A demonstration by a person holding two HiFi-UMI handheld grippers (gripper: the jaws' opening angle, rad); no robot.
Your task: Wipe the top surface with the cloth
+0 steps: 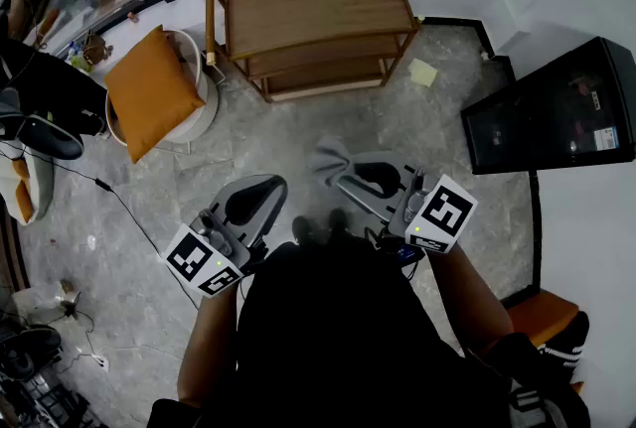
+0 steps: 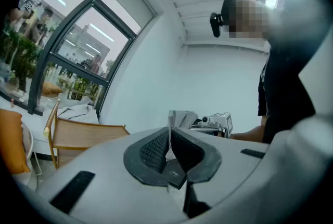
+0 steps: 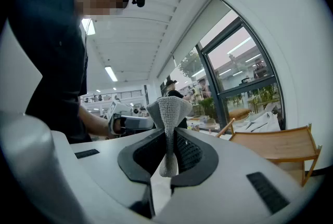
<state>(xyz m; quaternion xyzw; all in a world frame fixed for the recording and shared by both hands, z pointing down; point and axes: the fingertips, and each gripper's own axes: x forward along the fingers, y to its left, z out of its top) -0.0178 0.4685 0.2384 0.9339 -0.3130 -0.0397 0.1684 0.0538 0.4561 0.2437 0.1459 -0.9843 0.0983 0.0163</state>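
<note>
A low wooden shelf unit (image 1: pixel 316 11) stands on the stone floor ahead of me, its top board bare. My right gripper (image 1: pixel 350 168) is shut on a grey knitted cloth (image 1: pixel 333 161), well short of the shelf. In the right gripper view the cloth (image 3: pixel 167 114) stands up pinched between the jaws, and the shelf (image 3: pixel 276 145) shows at the right. My left gripper (image 1: pixel 260 186) is held beside it at the left, jaws shut with nothing between them. In the left gripper view the shelf (image 2: pixel 86 137) lies at the left.
An orange cushion (image 1: pixel 149 88) rests on a white round chair left of the shelf. A black cabinet (image 1: pixel 556 108) stands at the right wall. A yellow note (image 1: pixel 423 72) lies on the floor by the shelf. Cables (image 1: pixel 119 208) run across the floor at the left.
</note>
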